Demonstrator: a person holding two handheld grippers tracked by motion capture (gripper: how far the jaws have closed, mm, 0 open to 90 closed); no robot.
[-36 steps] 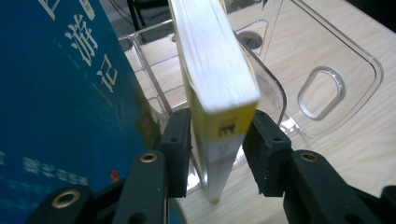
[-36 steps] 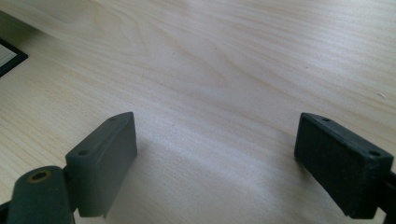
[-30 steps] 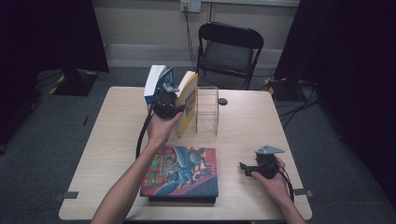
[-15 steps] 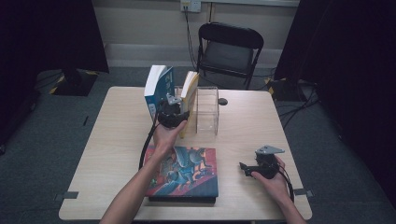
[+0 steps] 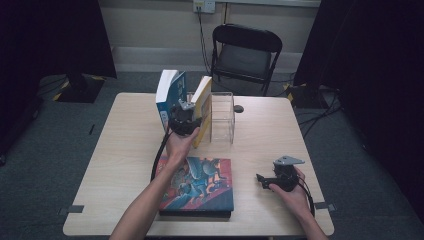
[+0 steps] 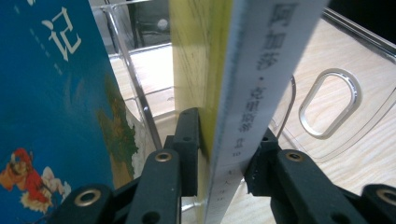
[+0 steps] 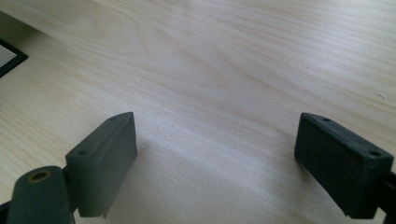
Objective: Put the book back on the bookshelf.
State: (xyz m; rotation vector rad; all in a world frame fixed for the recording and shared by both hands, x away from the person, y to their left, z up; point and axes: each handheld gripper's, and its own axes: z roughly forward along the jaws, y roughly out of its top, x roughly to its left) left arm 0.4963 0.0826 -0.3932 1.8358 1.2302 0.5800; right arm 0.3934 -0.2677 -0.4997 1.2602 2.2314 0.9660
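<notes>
Books are partly shelved: a blue book (image 5: 167, 95) stands in the clear rack (image 5: 222, 117) at the far side, and the left gripper (image 5: 186, 116), jaws just closing, clamps a yellow book (image 5: 202, 107) beside it. One book (image 5: 197, 184) lies flat nearby; the right gripper (image 5: 270, 181) rests wide open, empty.

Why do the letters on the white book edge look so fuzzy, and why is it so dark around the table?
In the left gripper view the yellow book sits so close to the camera that its spine lettering blurs. In the high view the light falls on the table, leaving the curtains and floor dim. In the right gripper view the right gripper throws a soft shadow, and the wood farther off looks washed out.
</notes>
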